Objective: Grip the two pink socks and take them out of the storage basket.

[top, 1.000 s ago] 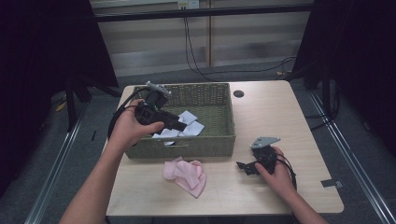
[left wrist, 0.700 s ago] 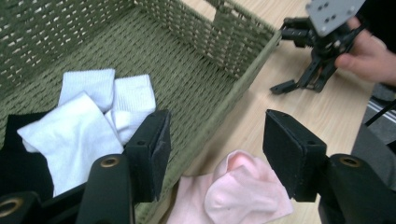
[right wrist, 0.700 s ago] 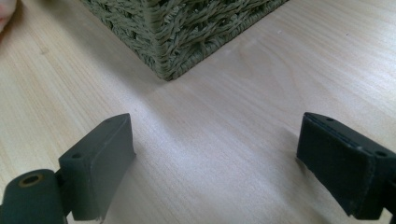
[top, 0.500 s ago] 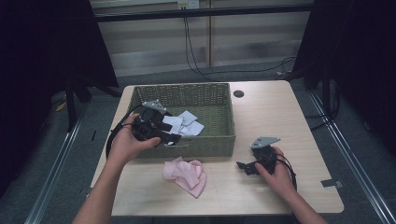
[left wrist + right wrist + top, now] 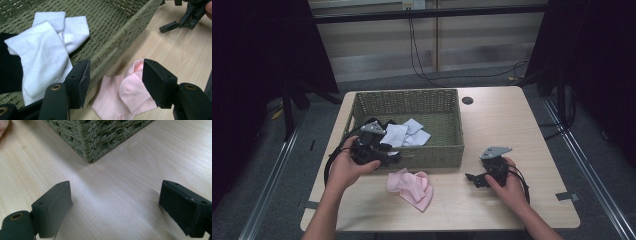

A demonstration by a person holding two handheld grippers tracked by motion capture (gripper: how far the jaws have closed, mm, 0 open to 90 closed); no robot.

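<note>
Pale wood table (image 5: 512,125) over grey floor (image 5: 272,200); both tools gape wide, gripping nothing.

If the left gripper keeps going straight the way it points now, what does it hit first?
Probably the pink sock on the table, just outside the basket's front wall; the left gripper is open and empty.

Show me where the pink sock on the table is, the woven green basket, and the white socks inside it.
Pink sock (image 5: 409,187), high view, middle of the crumpled fabric.
Woven green basket (image 5: 432,152), high view, its near wall.
White socks (image 5: 42,53), left gripper view, flat middle of the front sock.
</note>
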